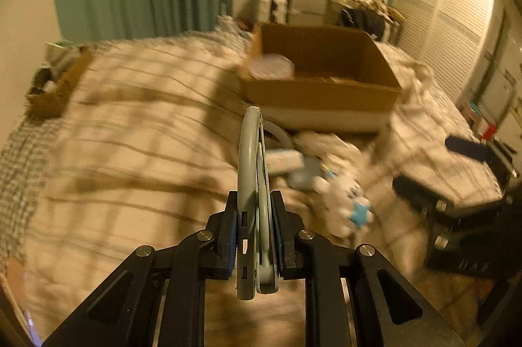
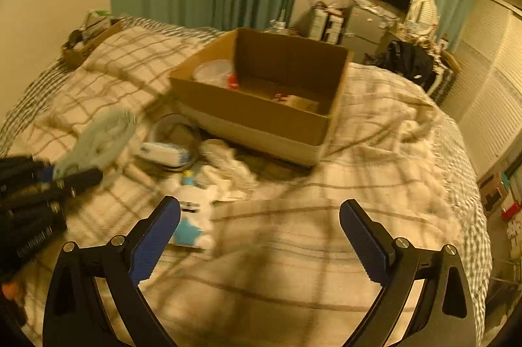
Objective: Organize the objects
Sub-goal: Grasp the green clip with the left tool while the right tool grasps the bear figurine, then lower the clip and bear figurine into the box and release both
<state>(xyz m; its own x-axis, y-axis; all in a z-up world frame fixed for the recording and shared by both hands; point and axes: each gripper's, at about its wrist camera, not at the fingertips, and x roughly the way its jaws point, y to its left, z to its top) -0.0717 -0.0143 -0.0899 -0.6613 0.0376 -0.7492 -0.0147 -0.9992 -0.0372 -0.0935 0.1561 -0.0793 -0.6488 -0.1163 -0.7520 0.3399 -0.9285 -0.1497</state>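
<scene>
Between my left gripper's (image 1: 253, 229) pads sits a pale grey-green ring-shaped object (image 1: 249, 184), thin and seen edge-on, and the jaws are clamped tight on its lower end; I cannot tell what it is. It stands up and away from the fingers, lifted above the checked bedcover (image 1: 130, 125). Ahead of that gripper and a little to its right lies the open cardboard box (image 1: 321, 89), with a round translucent lid or container (image 1: 270, 66) in its near left corner. Just this side of the box, a heap of small things rests on the cover: a white-and-blue plush toy (image 1: 350, 203) and a pale packet (image 1: 284, 159).

My right gripper (image 2: 259, 228) hangs with its jaws wide apart, nothing between them, above bare bedcover. The plush toy lies just beside its left finger, the box further ahead.
</scene>
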